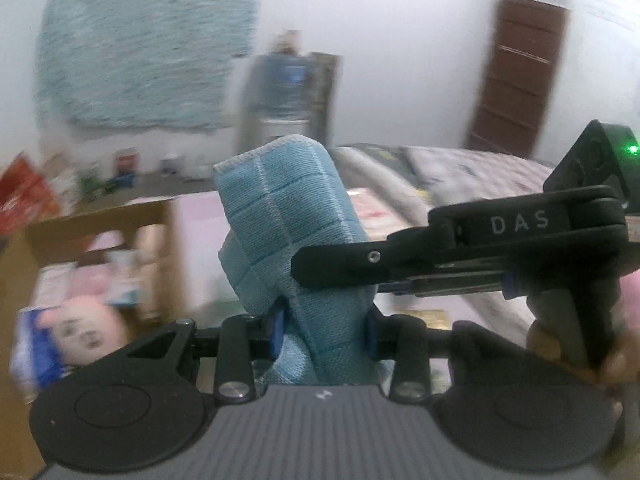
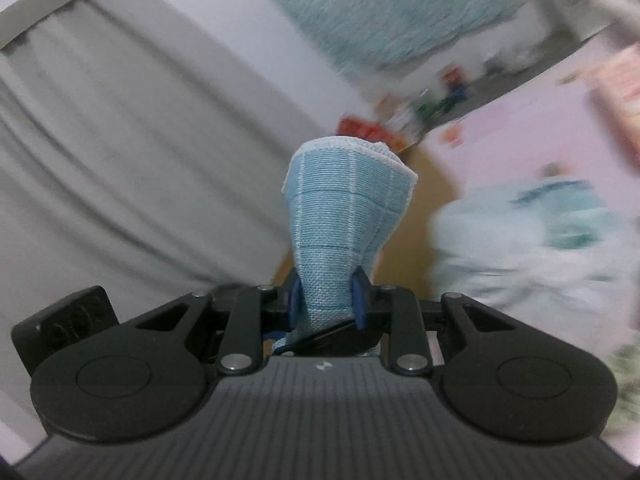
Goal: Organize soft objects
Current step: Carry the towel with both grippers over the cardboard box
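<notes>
With the left gripper (image 1: 325,330) and right gripper (image 2: 327,300) each clamped narrowly on a bunched corner of the blue cloth (image 1: 288,216), held aloft beside the cardboard box (image 1: 100,220), both should keep tension even so neither corner slips.

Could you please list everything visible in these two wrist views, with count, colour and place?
cloth: one, light blue checked, pinched by both grippers
cardboard box: one, brown, left, holding soft items
plush toy: one, pink with a face, lower left
wall hanging: one, pale blue, fuzzy, on the white wall
door: one, dark brown, far right
bedding: patterned grey, right of the cloth
curtain: one, grey, left in the right wrist view
left hand-held gripper: one, black, blue pads, shut on the cloth
right hand-held gripper: one, black, shut on the cloth
</notes>
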